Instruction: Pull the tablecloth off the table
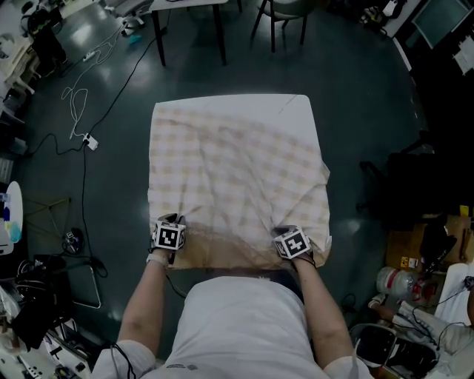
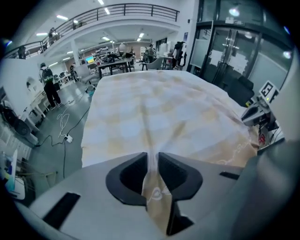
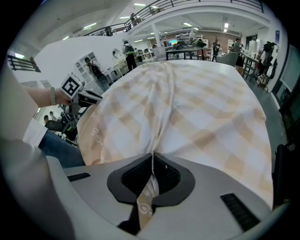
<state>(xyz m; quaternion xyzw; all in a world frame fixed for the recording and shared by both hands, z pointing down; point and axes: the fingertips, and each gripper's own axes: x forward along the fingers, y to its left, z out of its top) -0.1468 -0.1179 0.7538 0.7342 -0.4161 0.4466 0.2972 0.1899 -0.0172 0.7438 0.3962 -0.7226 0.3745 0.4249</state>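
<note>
A beige-and-white checked tablecloth (image 1: 237,163) covers the square table, and its near edge is bunched and drawn toward me. My left gripper (image 1: 169,235) sits at the near left corner. In the left gripper view, my left gripper (image 2: 153,157) holds a fold of the tablecloth (image 2: 154,108) pinched in a narrow gap between its jaws. My right gripper (image 1: 291,240) is at the near right corner. In the right gripper view, my right gripper (image 3: 153,157) is shut tight on a thin fold of the tablecloth (image 3: 187,103). Ridges in the cloth run away from both grips.
Cables (image 1: 78,111) trail over the dark floor at the left. Another table's legs (image 1: 159,37) and a chair (image 1: 285,22) stand beyond the far edge. Boxes and gear (image 1: 415,259) crowd the right. People stand at desks in the hall behind (image 2: 49,84).
</note>
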